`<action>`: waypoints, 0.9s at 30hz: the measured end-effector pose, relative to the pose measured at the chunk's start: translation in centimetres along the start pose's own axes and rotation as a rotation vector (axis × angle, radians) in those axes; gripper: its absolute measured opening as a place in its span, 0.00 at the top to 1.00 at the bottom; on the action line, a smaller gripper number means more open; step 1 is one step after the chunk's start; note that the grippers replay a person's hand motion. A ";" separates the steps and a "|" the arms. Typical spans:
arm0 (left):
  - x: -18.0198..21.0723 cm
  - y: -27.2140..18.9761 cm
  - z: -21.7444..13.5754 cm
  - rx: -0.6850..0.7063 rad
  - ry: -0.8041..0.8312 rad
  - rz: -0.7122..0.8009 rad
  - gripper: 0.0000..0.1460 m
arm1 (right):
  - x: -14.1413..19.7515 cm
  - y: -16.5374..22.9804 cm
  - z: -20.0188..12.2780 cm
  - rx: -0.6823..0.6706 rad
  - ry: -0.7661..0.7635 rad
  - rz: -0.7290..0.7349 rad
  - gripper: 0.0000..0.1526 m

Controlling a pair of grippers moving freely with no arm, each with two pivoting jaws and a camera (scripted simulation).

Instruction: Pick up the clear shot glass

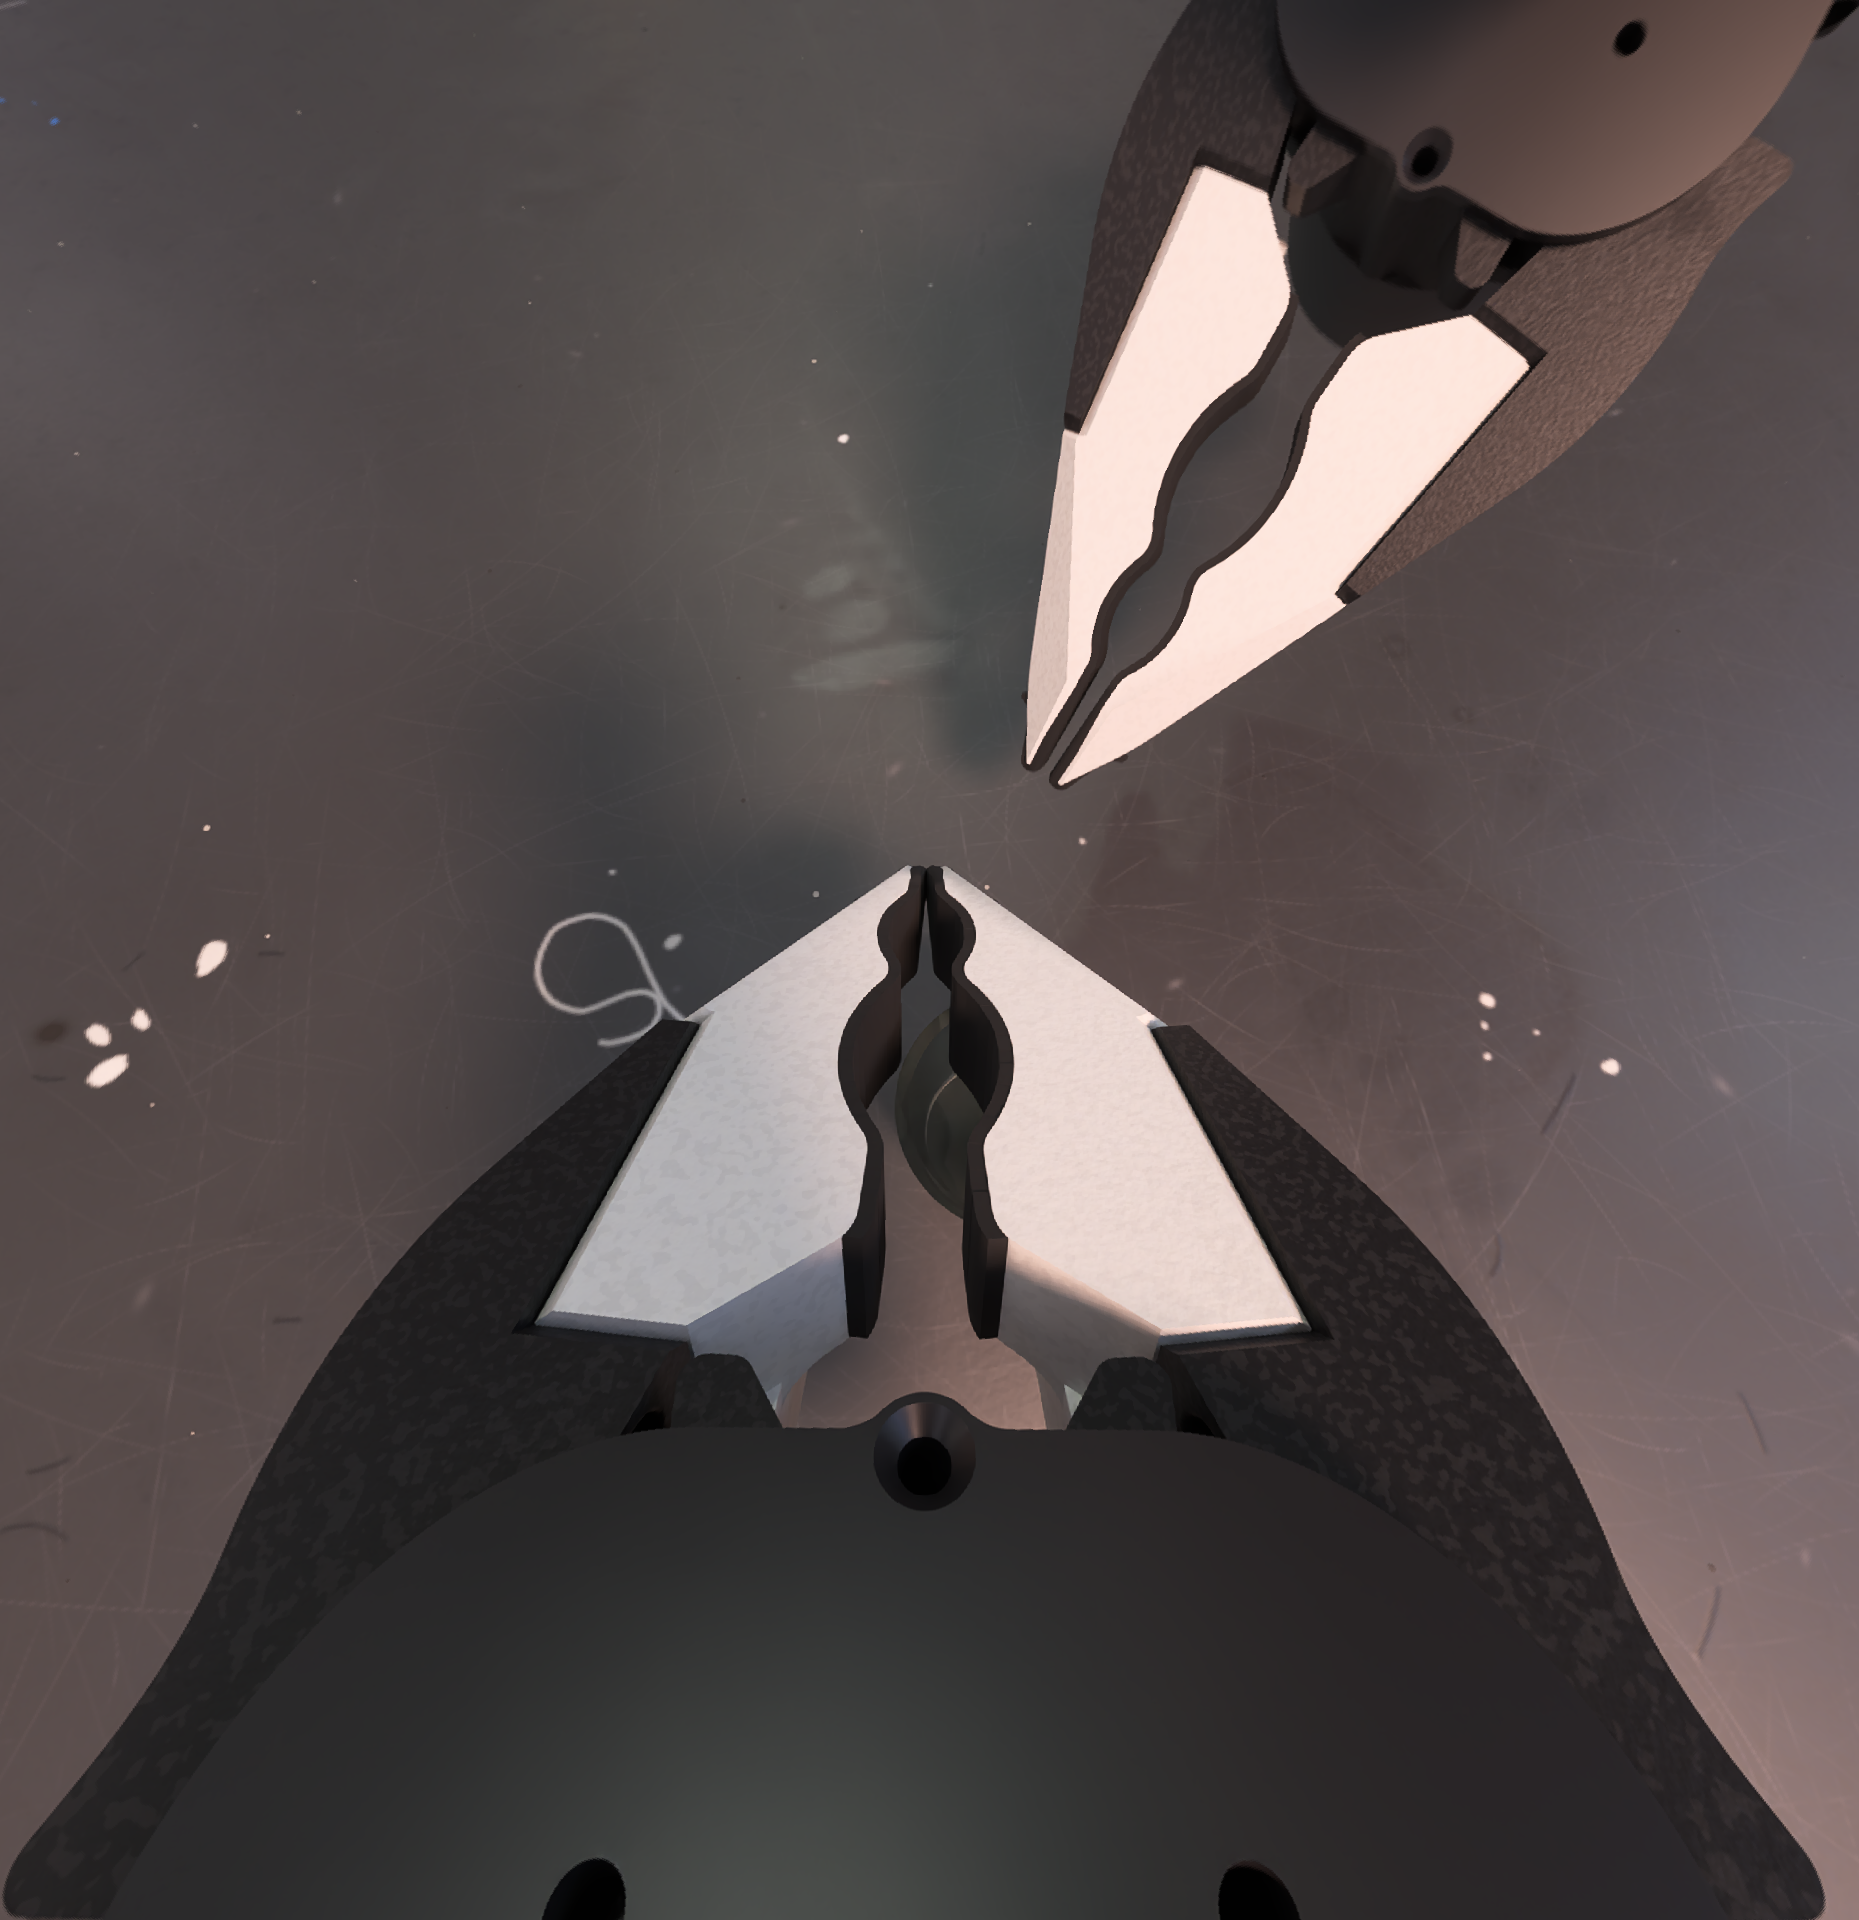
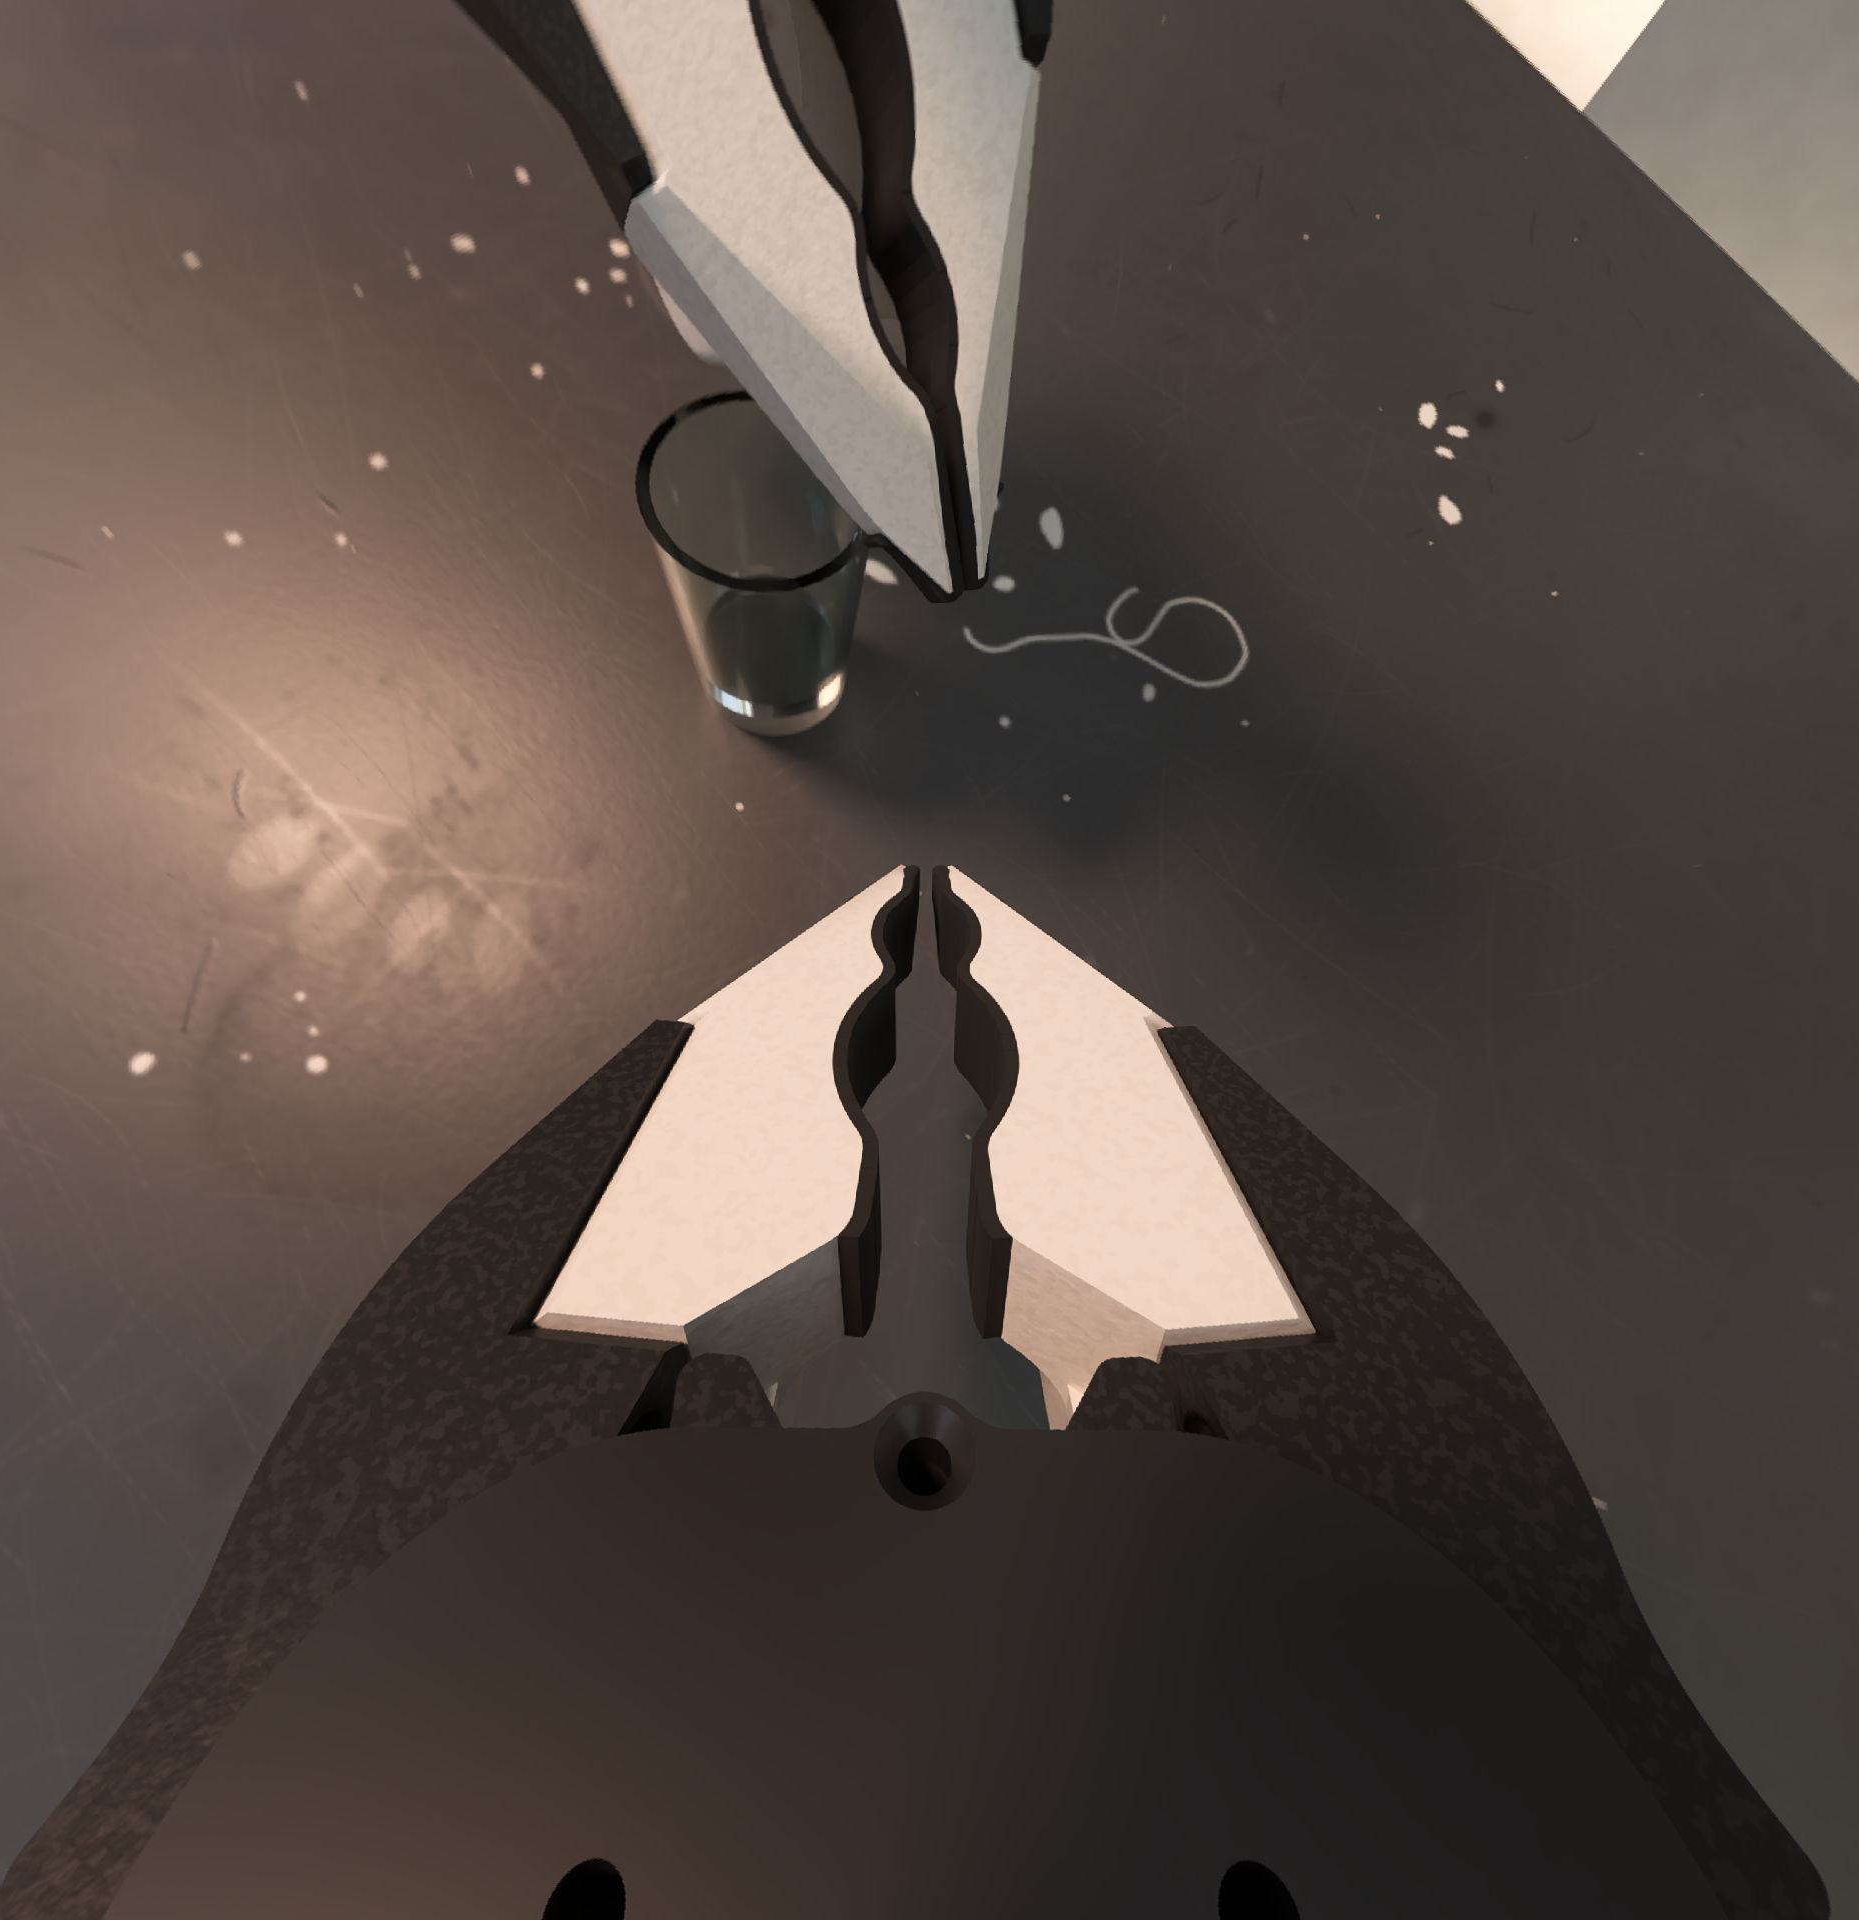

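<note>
Surface: dark scratched tabletop, paint-flecked.
Left gripper: jaws closed, empty, tips above the table just right of the glass.
Right gripper: closed, empty, nearer, idle.
Clear shot glass: upright, ungrasped; left jaws must open to take it.

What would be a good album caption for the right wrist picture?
Right gripper, shut and empty, faces an upright clear shot glass on the scratched dark table, the shut left gripper poised above it.

The left gripper hides part of the shot glass rim; its body is cut off above.
</note>
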State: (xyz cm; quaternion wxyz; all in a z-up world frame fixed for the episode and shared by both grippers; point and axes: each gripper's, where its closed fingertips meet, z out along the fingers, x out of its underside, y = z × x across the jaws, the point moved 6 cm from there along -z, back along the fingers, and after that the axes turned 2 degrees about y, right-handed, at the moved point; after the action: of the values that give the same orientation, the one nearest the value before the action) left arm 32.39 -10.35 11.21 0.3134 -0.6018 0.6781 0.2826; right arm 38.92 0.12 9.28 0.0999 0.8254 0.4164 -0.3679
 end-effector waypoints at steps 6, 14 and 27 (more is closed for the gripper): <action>-0.1 -0.1 0.1 -0.012 0.007 0.012 1.00 | -1.5 -0.1 -0.9 0.066 0.262 -0.253 0.98; -0.1 -0.1 0.2 -0.012 0.004 0.013 1.00 | -2.8 -0.1 -0.6 0.135 0.560 -0.295 0.98; 0.0 -0.1 0.2 -0.010 0.000 0.008 1.00 | -1.2 -0.2 -1.0 0.157 0.424 -0.069 0.98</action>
State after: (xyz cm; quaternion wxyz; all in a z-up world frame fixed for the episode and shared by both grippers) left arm 32.48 -10.23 11.12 0.3093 -0.6007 0.6790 0.2872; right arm 38.85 -0.01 10.80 -0.0671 0.8748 0.4260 -0.2206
